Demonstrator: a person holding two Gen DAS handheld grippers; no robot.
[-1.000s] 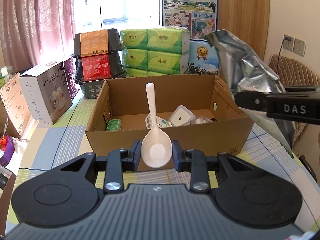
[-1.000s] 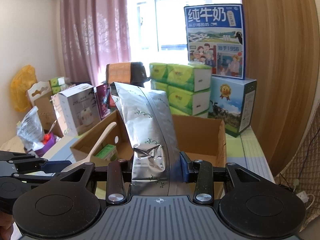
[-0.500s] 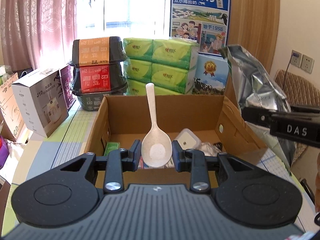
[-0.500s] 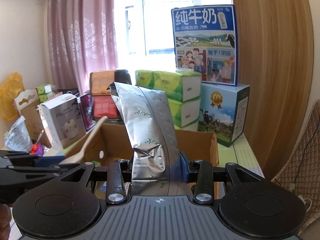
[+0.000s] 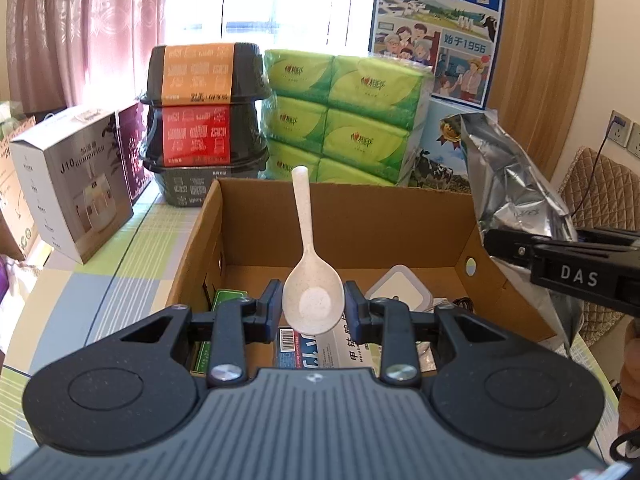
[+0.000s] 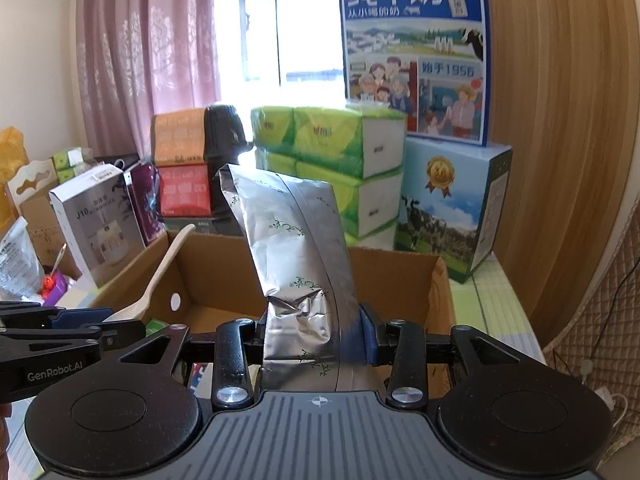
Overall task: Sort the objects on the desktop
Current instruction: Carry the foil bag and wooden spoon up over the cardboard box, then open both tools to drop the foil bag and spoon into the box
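My left gripper (image 5: 313,302) is shut on the bowl of a speckled white spoon (image 5: 308,264), whose handle points up and away. It hangs over the near part of an open cardboard box (image 5: 352,216). My right gripper (image 6: 314,334) is shut on a silver foil bag (image 6: 294,256) held upright above the box's (image 6: 400,280) right side. In the left wrist view that foil bag (image 5: 508,184) and the right gripper's black finger stand at the right, and in the right wrist view the spoon (image 6: 156,280) shows at lower left. Inside the box lie a white square container (image 5: 398,286), a green packet (image 5: 226,300) and a printed carton (image 5: 320,346).
Behind the box stand stacked black food tubs (image 5: 204,120), green tissue packs (image 5: 344,120) and blue milk cartons (image 5: 440,32). A grey appliance box (image 5: 72,184) stands at the left on the checked tablecloth (image 5: 100,280). A wooden wall (image 6: 560,120) and a quilted chair (image 5: 600,196) lie to the right.
Both grippers have moved forward and over the cardboard box, which now fills more of each view. The spoon and the foil bag stay gripped as before.
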